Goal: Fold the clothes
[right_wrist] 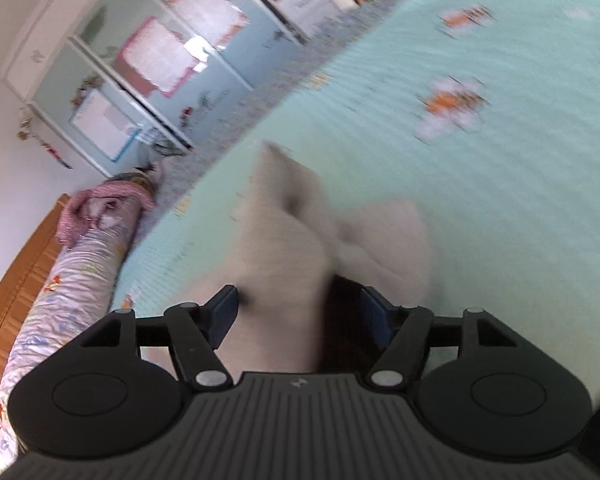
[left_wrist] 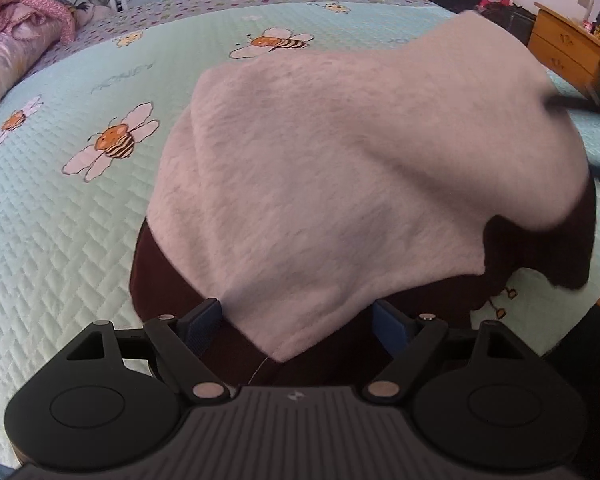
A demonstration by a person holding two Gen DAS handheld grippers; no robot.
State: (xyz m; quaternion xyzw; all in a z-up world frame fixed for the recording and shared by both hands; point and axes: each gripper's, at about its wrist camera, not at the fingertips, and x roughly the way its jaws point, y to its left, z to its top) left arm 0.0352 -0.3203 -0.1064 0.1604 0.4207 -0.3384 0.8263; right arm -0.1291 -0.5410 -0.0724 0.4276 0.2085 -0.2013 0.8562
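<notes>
A garment (left_wrist: 340, 168), pale grey fleece inside and dark maroon outside, billows over the mint bee-print bedspread (left_wrist: 60, 208). My left gripper (left_wrist: 296, 320) is under its near edge. The jaws stand wide apart, and a grey corner and the maroon hem hang between them. In the right wrist view, which is motion-blurred, the same garment (right_wrist: 284, 248) runs forward from my right gripper (right_wrist: 300, 312). Those jaws are also wide apart, with grey and maroon cloth between them. A dark blurred shape (left_wrist: 572, 104) at the garment's far right edge may be the right gripper.
A rolled floral quilt with a pink garment (left_wrist: 28, 16) on top lies along the bed's left side by the wooden headboard (right_wrist: 16, 280). Wardrobe doors (right_wrist: 148, 64) stand beyond the bed. A wooden dresser (left_wrist: 568, 48) stands at the right.
</notes>
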